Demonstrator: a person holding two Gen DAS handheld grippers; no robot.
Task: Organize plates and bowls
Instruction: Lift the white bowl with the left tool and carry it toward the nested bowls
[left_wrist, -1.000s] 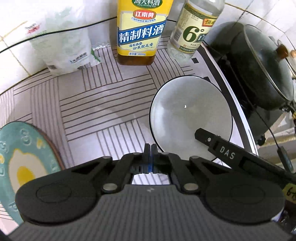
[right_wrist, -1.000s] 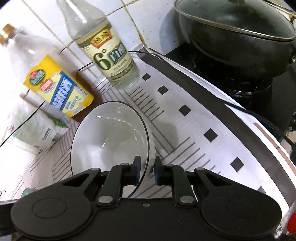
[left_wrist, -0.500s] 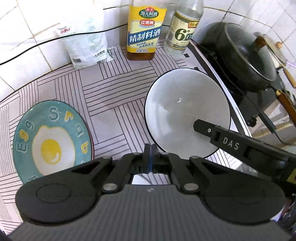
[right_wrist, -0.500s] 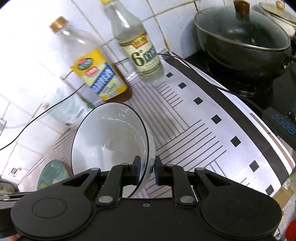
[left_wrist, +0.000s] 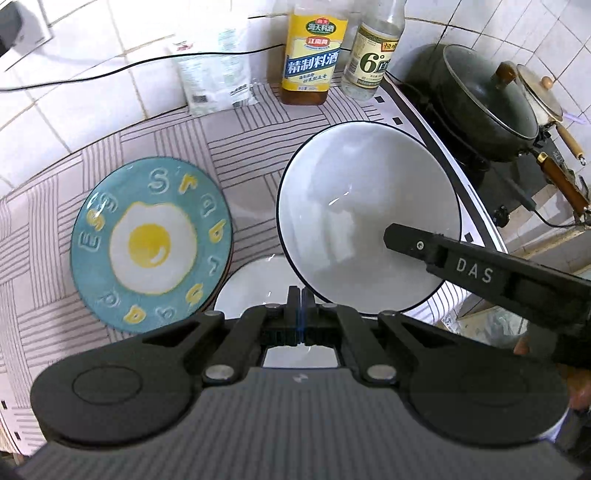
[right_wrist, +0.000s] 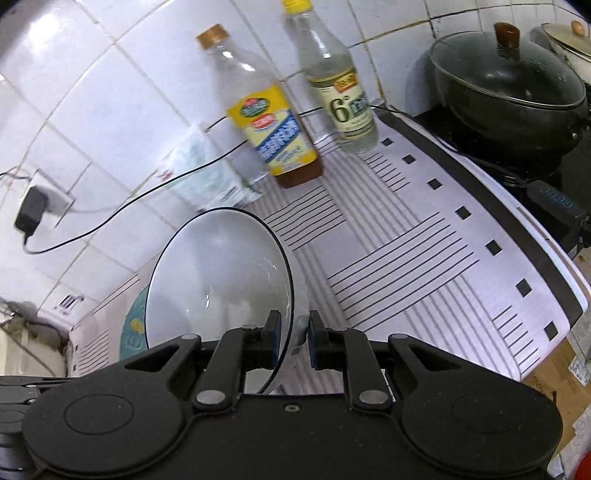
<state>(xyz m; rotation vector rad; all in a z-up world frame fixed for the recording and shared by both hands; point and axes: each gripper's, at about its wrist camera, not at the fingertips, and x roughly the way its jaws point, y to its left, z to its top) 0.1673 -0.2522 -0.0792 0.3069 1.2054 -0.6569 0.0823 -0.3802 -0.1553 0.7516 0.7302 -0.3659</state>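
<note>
My right gripper (right_wrist: 291, 338) is shut on the rim of a white bowl with a dark rim (right_wrist: 218, 277) and holds it tilted above the counter. In the left wrist view the same bowl (left_wrist: 354, 206) hangs at the right with one right gripper finger (left_wrist: 436, 254) inside it. A teal plate with a fried-egg design (left_wrist: 151, 243) lies on the counter at the left. A second white bowl (left_wrist: 255, 288) sits below, partly hidden by my left gripper (left_wrist: 301, 314), which is shut and empty.
A yellow-labelled bottle (left_wrist: 312, 55), a clear vinegar bottle (left_wrist: 373, 55) and a white bag (left_wrist: 214, 77) stand along the tiled wall. A lidded black wok (left_wrist: 476, 99) sits on the stove at the right. A black cable (right_wrist: 110, 221) runs to a wall plug.
Both grippers have risen and drawn back. The held bowl has lifted higher off the counter. The teal plate and a second white bowl have come into the left view.
</note>
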